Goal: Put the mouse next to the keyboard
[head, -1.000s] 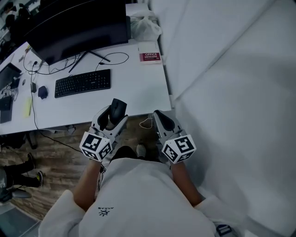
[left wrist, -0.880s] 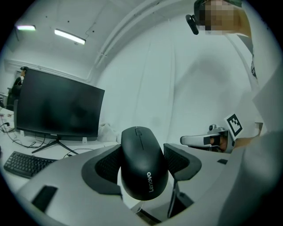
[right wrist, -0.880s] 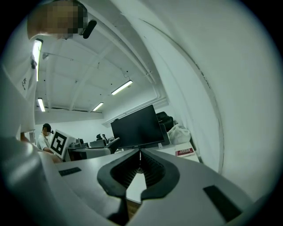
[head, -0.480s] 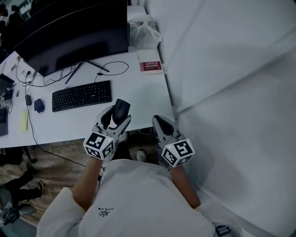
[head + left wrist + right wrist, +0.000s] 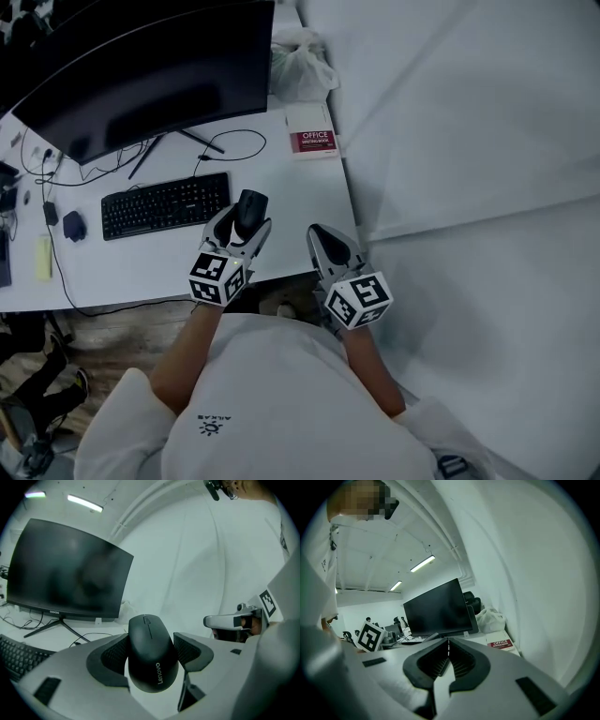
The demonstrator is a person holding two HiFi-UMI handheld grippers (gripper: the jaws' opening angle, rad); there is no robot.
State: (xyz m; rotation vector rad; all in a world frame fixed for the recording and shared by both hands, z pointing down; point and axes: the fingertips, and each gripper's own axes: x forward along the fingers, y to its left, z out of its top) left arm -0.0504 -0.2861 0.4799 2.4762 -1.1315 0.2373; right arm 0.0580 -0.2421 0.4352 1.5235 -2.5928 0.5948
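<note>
A black Lenovo mouse (image 5: pixel 250 212) (image 5: pixel 152 653) sits clamped between the pads of my left gripper (image 5: pixel 246 223) (image 5: pixel 151 649), which is shut on it. It hangs over the front part of the white desk (image 5: pixel 281 192), just right of the black keyboard (image 5: pixel 165 204) (image 5: pixel 18 656). My right gripper (image 5: pixel 321 236) (image 5: pixel 448 644) is at the desk's front right corner, jaws shut with nothing between them.
A large dark monitor (image 5: pixel 141 75) (image 5: pixel 65 573) (image 5: pixel 440 609) stands behind the keyboard, with cables by its stand. A red office book (image 5: pixel 313 142) (image 5: pixel 500 644) and a white bag (image 5: pixel 302 64) lie at the back right. Another small dark mouse (image 5: pixel 73 225) lies left of the keyboard. A white wall borders the right.
Both grippers have moved forward from in front of the desk's edge to over it. The mouse has travelled along in the left gripper and now hangs close to the keyboard's right end.
</note>
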